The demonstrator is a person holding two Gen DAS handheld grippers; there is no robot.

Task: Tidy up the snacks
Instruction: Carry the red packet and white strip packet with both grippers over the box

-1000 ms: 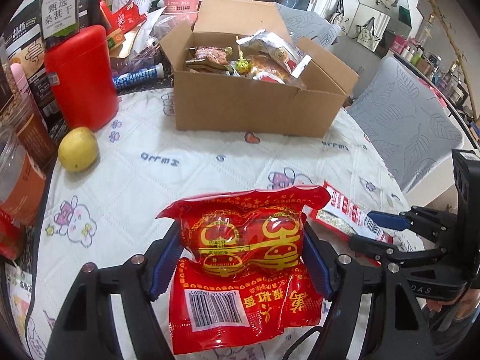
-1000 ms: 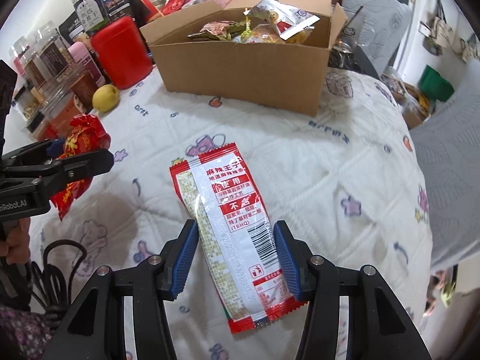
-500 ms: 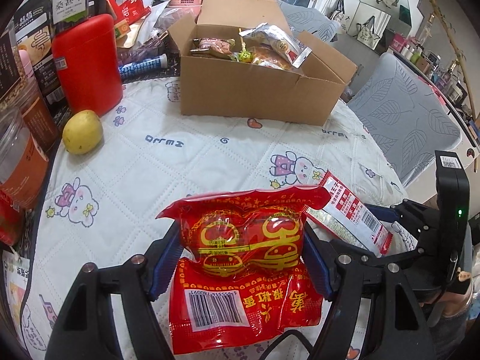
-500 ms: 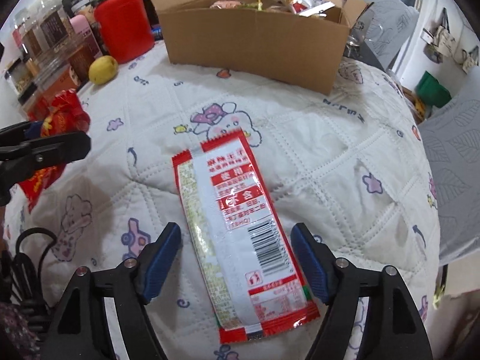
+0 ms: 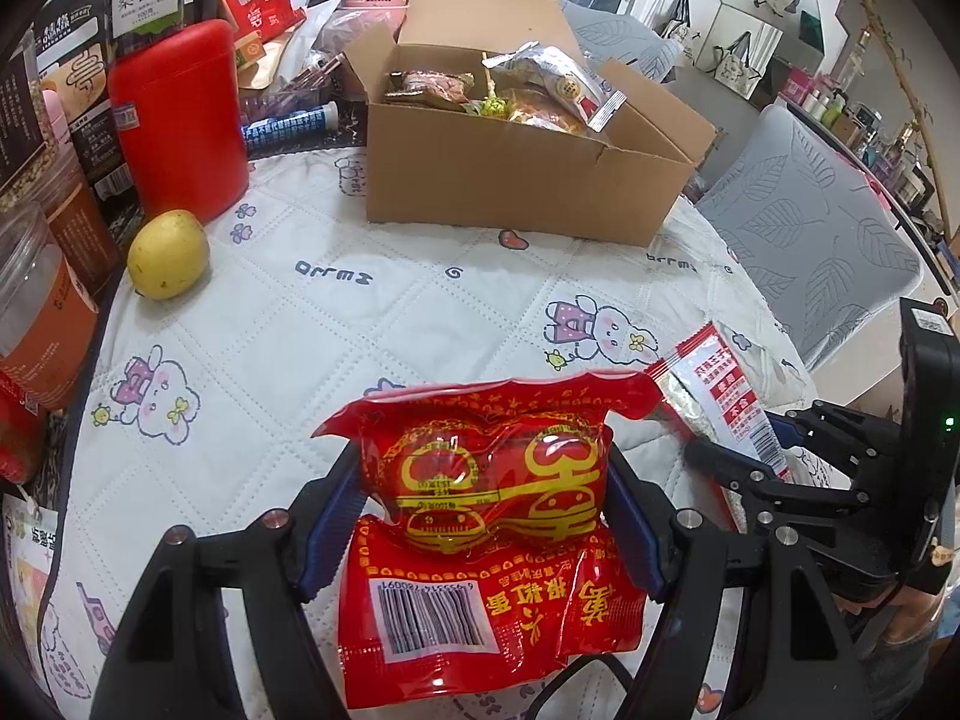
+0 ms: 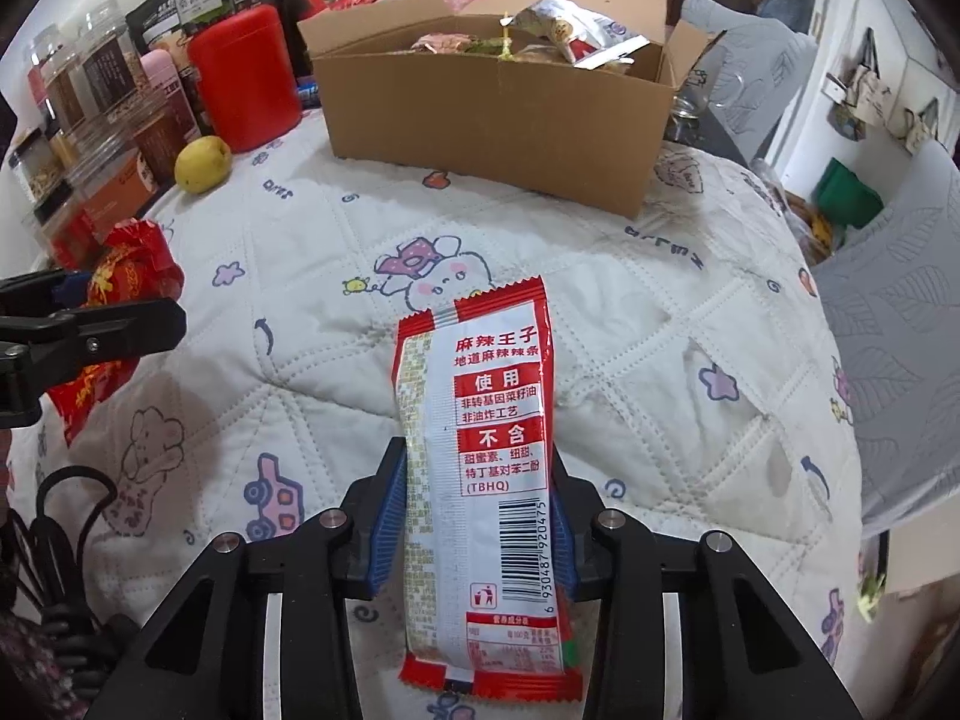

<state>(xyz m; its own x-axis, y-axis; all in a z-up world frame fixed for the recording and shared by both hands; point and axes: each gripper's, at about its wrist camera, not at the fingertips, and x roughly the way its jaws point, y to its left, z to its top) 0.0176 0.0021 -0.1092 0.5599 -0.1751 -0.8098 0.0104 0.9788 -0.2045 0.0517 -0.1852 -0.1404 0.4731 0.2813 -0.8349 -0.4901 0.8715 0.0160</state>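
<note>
My right hand-held gripper (image 6: 480,516) has just been closing: half a second ago its blue pads stood wide on either side of the white packet (image 6: 489,480) lying flat on the quilted cloth; now they pinch its long edges and the packet sticks up out of the jaws, printed side toward my camera, barcode near the pads. In my left view the same packet (image 5: 720,402) leans up from the right hand-held gripper (image 5: 744,450) at the right edge, just beside the red bag.

My left hand-held gripper (image 5: 486,510) is as it was a second ago, clamped on the red bag (image 5: 492,534). Its pads press the bulging upper part from both sides, and the flat lower part with the barcode hangs toward me. From the right camera the red bag (image 6: 120,282) shows at the far left, held above the cloth in the left hand-held gripper (image 6: 90,306).

The box (image 5: 516,180) stands open at the far side of the desk (image 5: 336,324), well apart from both packets, with several wrapped snacks already in it. A yellow fruit (image 5: 168,255) lies left of the box, just in front of a red canister (image 5: 180,120). Jars (image 6: 72,90) and dark pouches crowd the left edge.
</note>
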